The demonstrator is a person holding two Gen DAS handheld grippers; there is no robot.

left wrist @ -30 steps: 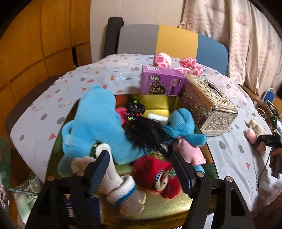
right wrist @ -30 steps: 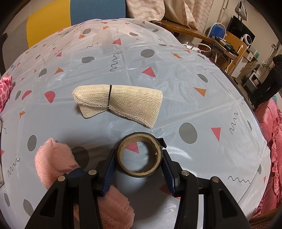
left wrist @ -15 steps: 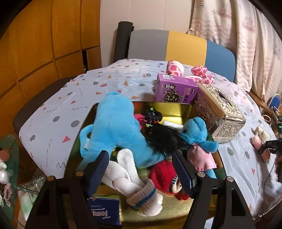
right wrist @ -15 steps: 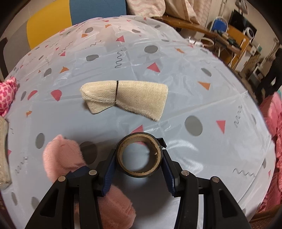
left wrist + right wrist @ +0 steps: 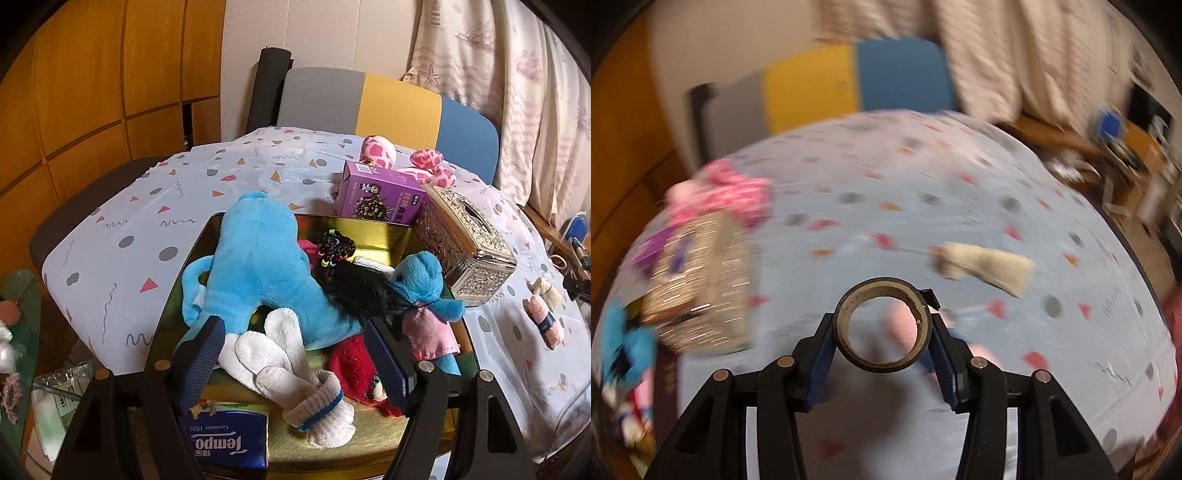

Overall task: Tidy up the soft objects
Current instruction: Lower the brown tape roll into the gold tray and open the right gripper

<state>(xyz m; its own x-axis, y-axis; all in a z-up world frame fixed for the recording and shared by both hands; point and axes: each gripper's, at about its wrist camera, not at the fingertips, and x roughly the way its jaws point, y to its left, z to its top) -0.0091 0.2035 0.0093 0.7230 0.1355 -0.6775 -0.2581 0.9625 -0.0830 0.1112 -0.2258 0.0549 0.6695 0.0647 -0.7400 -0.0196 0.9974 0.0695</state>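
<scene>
A gold tray (image 5: pixel 369 229) holds a big blue plush (image 5: pixel 266 258), a small blue plush (image 5: pixel 421 273), a black-haired doll (image 5: pixel 358 288), a red plush (image 5: pixel 351 362) and white socks (image 5: pixel 288 369). My left gripper (image 5: pixel 291 325) hovers over the tray's near end, its jaws opening, and the pads press on nothing. My right gripper (image 5: pixel 882 325) is shut on a black tape roll (image 5: pixel 886 366), held above the table in a blurred view. A beige sock roll (image 5: pixel 990 267) and a pink sock roll (image 5: pixel 545 321) lie on the tablecloth.
A purple box (image 5: pixel 380 199) and an ornate metal tissue box (image 5: pixel 465 240) stand behind and right of the tray. A pink spotted plush (image 5: pixel 378 151) lies at the far edge. A blue tissue pack (image 5: pixel 225 439) lies at the tray's near end. A chair stands beyond the table.
My right gripper has lifted the tape roll off the table and swung left, so the tissue box and tray come into its view. My left gripper has drawn back a little.
</scene>
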